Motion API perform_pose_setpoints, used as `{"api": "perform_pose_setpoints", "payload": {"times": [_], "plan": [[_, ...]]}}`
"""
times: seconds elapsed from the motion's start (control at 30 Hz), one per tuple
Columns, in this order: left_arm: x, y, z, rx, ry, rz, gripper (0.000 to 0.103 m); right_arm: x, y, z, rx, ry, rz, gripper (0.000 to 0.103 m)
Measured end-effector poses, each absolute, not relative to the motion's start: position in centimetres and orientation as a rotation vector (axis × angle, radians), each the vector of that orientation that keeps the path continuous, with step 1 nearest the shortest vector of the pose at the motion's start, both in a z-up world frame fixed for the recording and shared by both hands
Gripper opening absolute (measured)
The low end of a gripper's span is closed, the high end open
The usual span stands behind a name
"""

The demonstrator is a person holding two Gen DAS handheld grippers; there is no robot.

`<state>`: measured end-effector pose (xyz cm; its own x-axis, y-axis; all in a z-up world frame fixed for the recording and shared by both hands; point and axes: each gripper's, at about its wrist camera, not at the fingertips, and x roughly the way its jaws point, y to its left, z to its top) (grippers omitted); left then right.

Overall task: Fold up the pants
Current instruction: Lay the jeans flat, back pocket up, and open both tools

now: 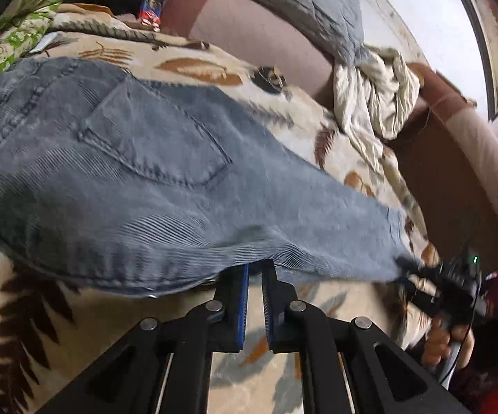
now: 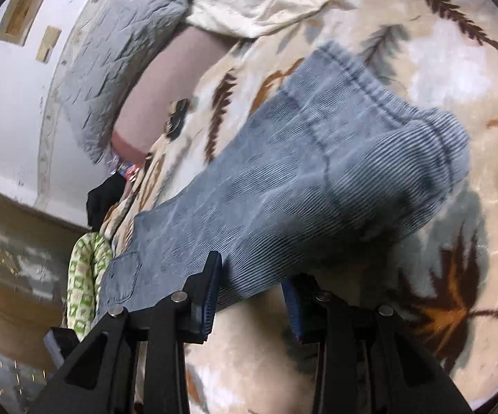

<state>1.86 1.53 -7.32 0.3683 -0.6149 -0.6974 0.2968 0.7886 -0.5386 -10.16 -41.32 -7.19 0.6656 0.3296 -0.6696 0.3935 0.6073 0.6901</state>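
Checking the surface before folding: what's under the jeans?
A cream leaf-print blanket lies under the jeans. Whatever sits directly beneath the denim is covered.

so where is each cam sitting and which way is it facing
Left wrist view: rides the left gripper, looking forward along its nearly closed jaws at the seat end of the grey-blue pants on the leaf-print blanket; the right gripper and the hand holding it show at lower right.
Right wrist view: rides the right gripper, looking along wide-apart jaws at the hems of the pants; only its own fingers show.
Shared: the pants, the blanket, the grey quilt.
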Motion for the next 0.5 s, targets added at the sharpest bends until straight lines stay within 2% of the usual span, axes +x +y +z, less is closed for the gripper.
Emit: {"api": "perform_pose_setpoints", "payload": {"times": [0.2,0.33,0.5], "plan": [[2.4,2.0,-7.5,-0.393,1.009,-0.604,0.010,-10.5,-40.9,-7.7,0.986,0.903,0.005,0.037],[3.0,2.0,-6.4,-0.407,0.950,-0.626,0.010,-10.0,-40.7,-7.6,1.009,0.871,-0.021,0.041],[2.4,2.1,-7.0,-0.366,1.034,-0.637,0.010,-10.2,-41.2,-7.1,1.006,0.819,-0.034,0.045]]}}
